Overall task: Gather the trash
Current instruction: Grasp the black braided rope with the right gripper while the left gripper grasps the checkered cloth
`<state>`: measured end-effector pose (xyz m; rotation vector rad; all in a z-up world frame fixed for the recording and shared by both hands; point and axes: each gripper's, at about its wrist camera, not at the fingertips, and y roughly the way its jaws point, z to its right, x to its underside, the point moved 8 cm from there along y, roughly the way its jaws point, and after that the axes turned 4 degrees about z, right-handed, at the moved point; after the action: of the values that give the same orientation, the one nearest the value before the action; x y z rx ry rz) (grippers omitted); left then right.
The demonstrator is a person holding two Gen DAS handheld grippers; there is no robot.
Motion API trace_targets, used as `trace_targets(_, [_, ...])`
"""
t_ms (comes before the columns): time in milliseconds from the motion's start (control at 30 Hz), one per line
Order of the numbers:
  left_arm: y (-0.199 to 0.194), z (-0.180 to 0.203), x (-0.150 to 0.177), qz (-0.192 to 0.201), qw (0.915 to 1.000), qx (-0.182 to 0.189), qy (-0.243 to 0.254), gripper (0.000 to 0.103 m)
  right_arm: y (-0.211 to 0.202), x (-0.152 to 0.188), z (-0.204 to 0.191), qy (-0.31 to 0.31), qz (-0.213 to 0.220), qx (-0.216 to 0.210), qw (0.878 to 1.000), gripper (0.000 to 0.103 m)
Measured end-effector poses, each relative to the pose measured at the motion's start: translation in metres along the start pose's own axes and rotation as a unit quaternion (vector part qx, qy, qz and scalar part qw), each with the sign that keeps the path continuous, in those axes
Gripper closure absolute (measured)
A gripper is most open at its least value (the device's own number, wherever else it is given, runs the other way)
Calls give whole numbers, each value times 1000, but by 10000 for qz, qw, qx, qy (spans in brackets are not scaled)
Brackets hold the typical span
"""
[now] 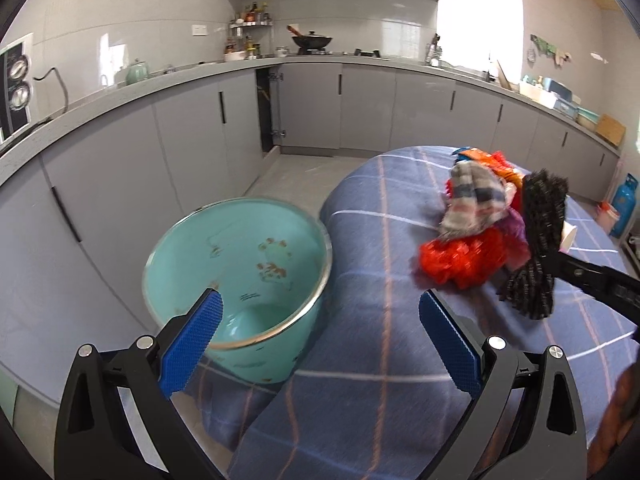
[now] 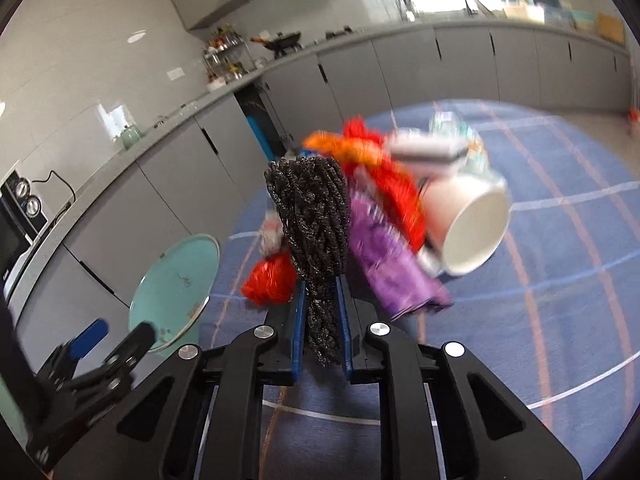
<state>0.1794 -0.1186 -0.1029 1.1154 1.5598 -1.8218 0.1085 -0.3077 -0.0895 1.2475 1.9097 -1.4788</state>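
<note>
Kitchen | plaid tablecloth (image 1: 360,264) | left gripper (image 1: 320,344) apart | right gripper (image 2: 322,340) clamping black scrubber (image 2: 312,224)

Ahead of my tongs I see a blue plaid tablecloth (image 1: 360,264). Beyond it grey cabinets (image 1: 192,128) run under a countertop (image 1: 132,88), carrying a black wok (image 1: 312,42), a spice rack (image 1: 250,36), and a green kettle (image 1: 137,72) far left.

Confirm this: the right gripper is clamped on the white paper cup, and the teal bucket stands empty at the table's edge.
Not quite. The right gripper is clamped on the black scouring pad, as the right wrist view shows; the white paper cup lies loose in the pile. The teal bucket does stand empty.
</note>
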Motion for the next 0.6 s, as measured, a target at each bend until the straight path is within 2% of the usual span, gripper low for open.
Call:
trace_targets(133, [10,18,-18,16,9998,169,73,7,-13,-25,14,-9,277,147,9995,87])
trace_targets(333, [30,54,-53,44,9987,474,152,6,-3,-59,43,43,418,468,9980,87])
trace_targets(600, [68,102,-79,-166,9955,928,64,6,-4,-77,65,270,494,363,9978,87])
